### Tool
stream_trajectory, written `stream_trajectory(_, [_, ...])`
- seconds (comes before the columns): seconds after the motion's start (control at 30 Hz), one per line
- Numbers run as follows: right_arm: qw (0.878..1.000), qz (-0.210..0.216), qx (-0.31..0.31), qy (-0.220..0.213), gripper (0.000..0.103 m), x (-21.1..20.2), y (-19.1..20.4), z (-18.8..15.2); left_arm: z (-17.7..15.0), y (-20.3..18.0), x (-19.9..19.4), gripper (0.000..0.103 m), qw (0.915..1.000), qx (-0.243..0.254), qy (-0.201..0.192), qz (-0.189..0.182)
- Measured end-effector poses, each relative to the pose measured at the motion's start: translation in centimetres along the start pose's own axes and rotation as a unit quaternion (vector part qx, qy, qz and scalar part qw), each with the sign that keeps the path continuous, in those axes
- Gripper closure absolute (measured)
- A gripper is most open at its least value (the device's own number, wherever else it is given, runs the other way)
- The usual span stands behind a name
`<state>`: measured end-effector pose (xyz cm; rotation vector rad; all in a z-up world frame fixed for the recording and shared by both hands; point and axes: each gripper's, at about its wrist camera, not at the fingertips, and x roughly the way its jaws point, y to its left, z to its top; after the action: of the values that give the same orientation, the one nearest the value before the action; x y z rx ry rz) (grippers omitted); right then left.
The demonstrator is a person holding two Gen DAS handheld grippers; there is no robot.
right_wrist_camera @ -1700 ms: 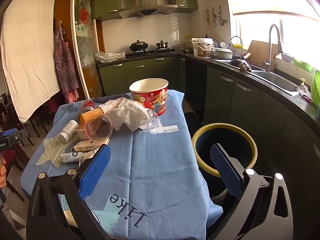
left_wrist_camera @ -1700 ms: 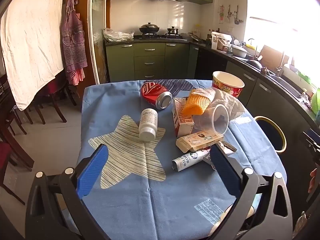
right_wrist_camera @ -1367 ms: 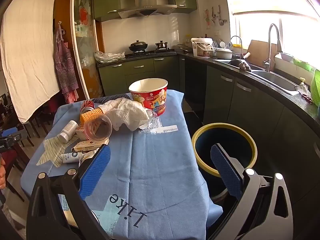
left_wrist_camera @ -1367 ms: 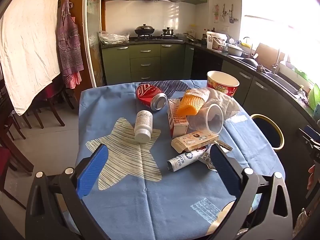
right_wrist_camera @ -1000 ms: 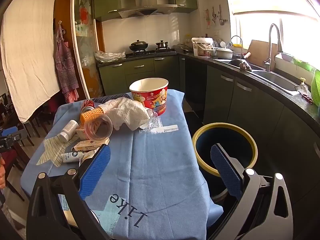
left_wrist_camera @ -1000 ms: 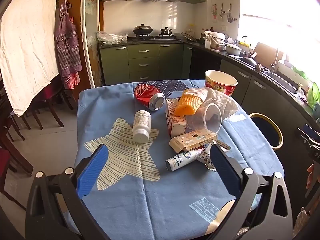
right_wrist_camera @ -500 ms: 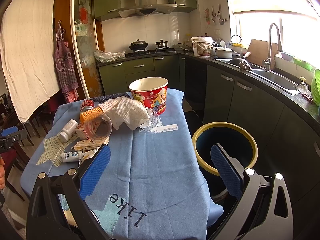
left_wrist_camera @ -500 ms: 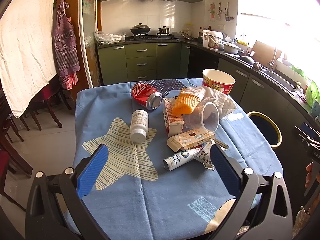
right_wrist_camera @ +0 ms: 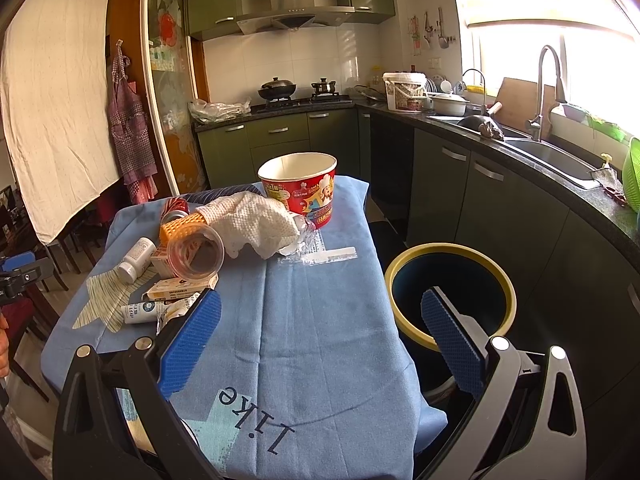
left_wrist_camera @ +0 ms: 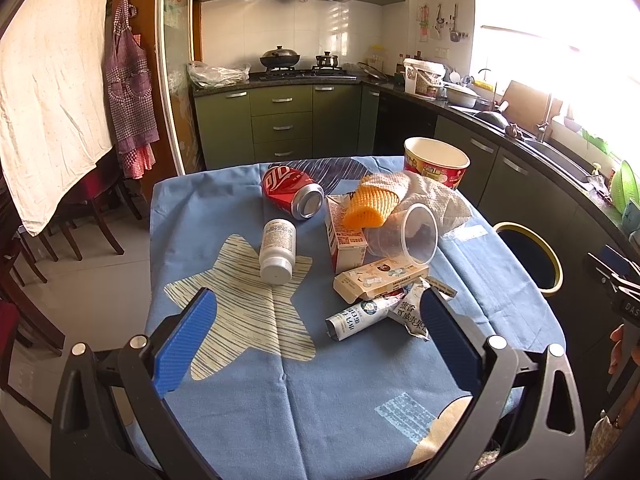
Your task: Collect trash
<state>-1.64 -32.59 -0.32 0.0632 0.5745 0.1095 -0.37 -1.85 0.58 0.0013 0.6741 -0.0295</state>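
Trash lies in a heap on the blue tablecloth (left_wrist_camera: 320,392): a red soda can (left_wrist_camera: 292,192), a white pill bottle (left_wrist_camera: 277,250), a small carton (left_wrist_camera: 345,236), an orange foam net (left_wrist_camera: 370,206), a clear plastic cup (left_wrist_camera: 412,236), a flat beige box (left_wrist_camera: 380,282), a crumpled tube (left_wrist_camera: 356,318) and a wrapper (left_wrist_camera: 414,314). A red paper noodle bowl (right_wrist_camera: 298,186) stands at the far side beside a white paper towel (right_wrist_camera: 256,220). My left gripper (left_wrist_camera: 318,326) hangs open above the near table edge. My right gripper (right_wrist_camera: 320,326) is open, over the table's corner next to the bin.
A dark bin with a yellow rim (right_wrist_camera: 450,288) stands on the floor right of the table, against green cabinets (right_wrist_camera: 492,208). Dark wooden chairs (left_wrist_camera: 28,240) stand to the left. A hand (left_wrist_camera: 618,350) shows at the right edge of the left wrist view.
The left gripper has drawn back and up a little, so the trash heap sits slightly farther off and lower in view. The right gripper has stayed still. Both remain open.
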Motion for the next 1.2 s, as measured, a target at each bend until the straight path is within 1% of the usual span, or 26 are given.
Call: stream_trajectory(1.2, [1.0,0.001,0.0,0.008,0.004,0.58,-0.1,-0.15,-0.38,-0.13,0.35,0.006,1.0,0.001,0.007,-0.003])
